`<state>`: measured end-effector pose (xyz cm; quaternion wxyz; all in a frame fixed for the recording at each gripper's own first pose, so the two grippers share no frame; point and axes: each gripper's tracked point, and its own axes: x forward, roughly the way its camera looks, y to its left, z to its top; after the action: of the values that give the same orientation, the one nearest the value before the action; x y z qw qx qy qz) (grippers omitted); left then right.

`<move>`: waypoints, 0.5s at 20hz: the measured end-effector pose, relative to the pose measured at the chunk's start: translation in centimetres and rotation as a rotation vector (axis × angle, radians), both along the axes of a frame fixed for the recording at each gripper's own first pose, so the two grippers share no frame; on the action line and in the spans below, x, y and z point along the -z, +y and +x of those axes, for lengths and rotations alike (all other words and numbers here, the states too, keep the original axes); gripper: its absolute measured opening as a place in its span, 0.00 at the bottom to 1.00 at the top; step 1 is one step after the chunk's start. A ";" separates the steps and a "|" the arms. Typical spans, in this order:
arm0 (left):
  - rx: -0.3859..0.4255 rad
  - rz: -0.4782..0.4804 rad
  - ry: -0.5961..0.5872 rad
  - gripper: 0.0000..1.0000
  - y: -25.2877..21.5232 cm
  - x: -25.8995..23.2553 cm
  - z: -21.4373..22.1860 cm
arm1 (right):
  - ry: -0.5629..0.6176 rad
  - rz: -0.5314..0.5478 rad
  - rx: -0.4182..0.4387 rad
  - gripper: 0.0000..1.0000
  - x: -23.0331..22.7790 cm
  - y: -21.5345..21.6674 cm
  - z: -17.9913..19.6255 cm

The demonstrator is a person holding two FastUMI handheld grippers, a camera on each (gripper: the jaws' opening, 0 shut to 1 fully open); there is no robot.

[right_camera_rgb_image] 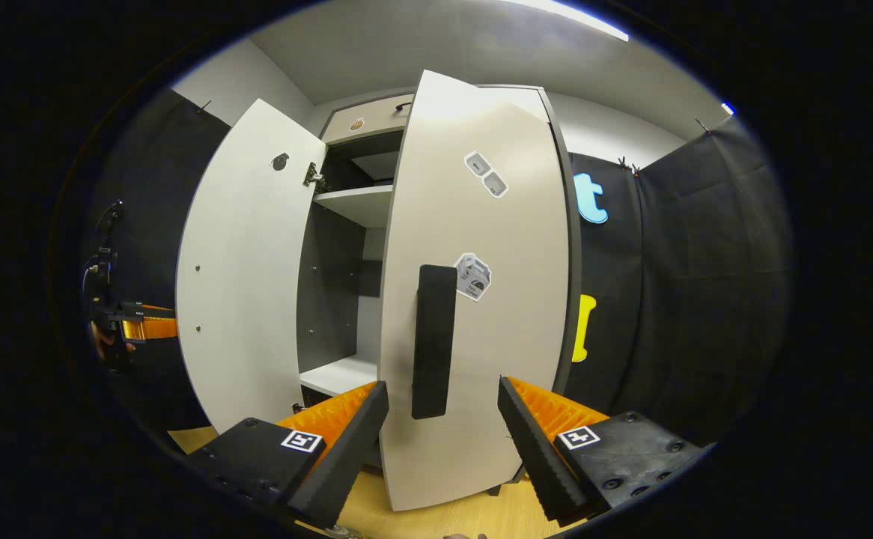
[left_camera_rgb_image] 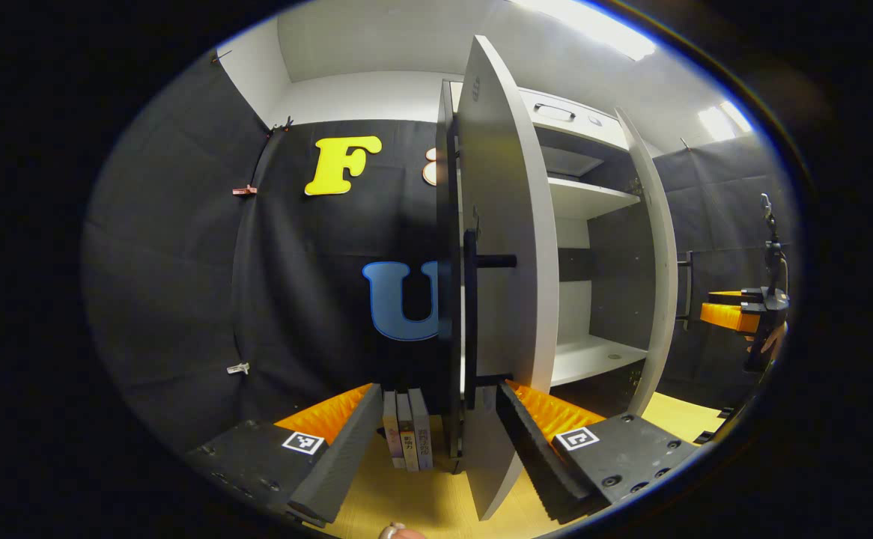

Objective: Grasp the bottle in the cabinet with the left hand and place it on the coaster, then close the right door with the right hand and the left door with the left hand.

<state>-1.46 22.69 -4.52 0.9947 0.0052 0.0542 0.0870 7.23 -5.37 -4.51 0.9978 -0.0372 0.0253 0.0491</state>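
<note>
Black cloth backs the cabinet [left_camera_rgb_image: 594, 202] on my worktop [left_camera_rgb_image: 421, 494]. Both doors stand ajar: left door [left_camera_rgb_image: 504, 247] edge between my released left hand-held gripper [left_camera_rgb_image: 436, 427], right door [right_camera_rgb_image: 474, 299] before my released right hand-held gripper [right_camera_rgb_image: 444, 427].

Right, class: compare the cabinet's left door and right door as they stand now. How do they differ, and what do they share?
In the right gripper view, the right door turns its outer face to the camera, with a dark handle and stickers; the left door shows its plain inner face. The right door covers much of the cabinet opening; the left door stands swung wide. Shared: both are tall, pale and not shut.
</note>
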 end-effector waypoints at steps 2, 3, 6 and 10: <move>0.004 0.009 -0.006 0.92 -0.1 0.0 -0.1 | 0.004 0.008 0.022 0.98 0.0 -0.6 -0.4; 0.004 0.015 -0.010 0.93 -0.2 -0.1 -0.1 | 0.008 0.013 0.028 0.98 0.0 -0.9 -0.5; 0.033 0.000 -0.008 0.93 -1.9 0.1 0.3 | 0.011 0.013 0.041 0.98 0.1 -1.3 -0.9; 0.100 -0.006 -0.009 0.93 -4.3 0.0 1.8 | 0.007 0.011 0.044 0.98 0.0 -1.9 -1.6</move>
<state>0.37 18.42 -4.56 0.9981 0.0045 0.0497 0.0373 5.67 -7.32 -4.55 0.9987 -0.0310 0.0296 0.0272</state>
